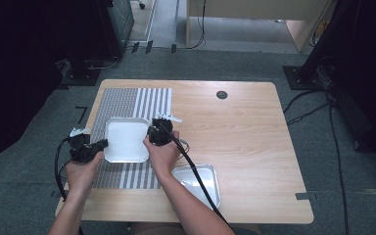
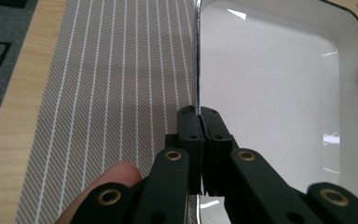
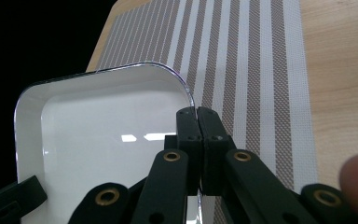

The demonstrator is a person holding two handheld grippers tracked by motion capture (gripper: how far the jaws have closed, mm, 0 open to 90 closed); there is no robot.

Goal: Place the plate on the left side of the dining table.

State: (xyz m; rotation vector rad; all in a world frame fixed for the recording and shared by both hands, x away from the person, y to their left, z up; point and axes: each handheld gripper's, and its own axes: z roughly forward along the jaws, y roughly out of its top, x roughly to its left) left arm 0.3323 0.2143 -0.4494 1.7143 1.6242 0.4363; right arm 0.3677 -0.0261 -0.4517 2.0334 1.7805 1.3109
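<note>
A: Progress so far? The white tray (image 1: 126, 139) is gripped at both side rims: the left gripper (image 1: 101, 144) is clamped shut on its left edge, the right gripper (image 1: 150, 132) is clamped shut on the opposite edge.

B: Where is the tray placed?

A: It is seen over the striped placemat (image 1: 127, 100), at the left part of the wooden table (image 1: 245, 127). Whether it is lifted or resting cannot be told. In the left gripper view the rim (image 2: 197, 70) is pinched between the jaws; the same is shown in the right gripper view (image 3: 186, 95).

B: So the grasp is done. What is left?

A: Probably the carrying and the setting down. A metal tray (image 1: 210, 188) lies near the front edge, well apart from the white one; a destination may be meant there, though that is only judged. Nothing has been released yet.
</note>
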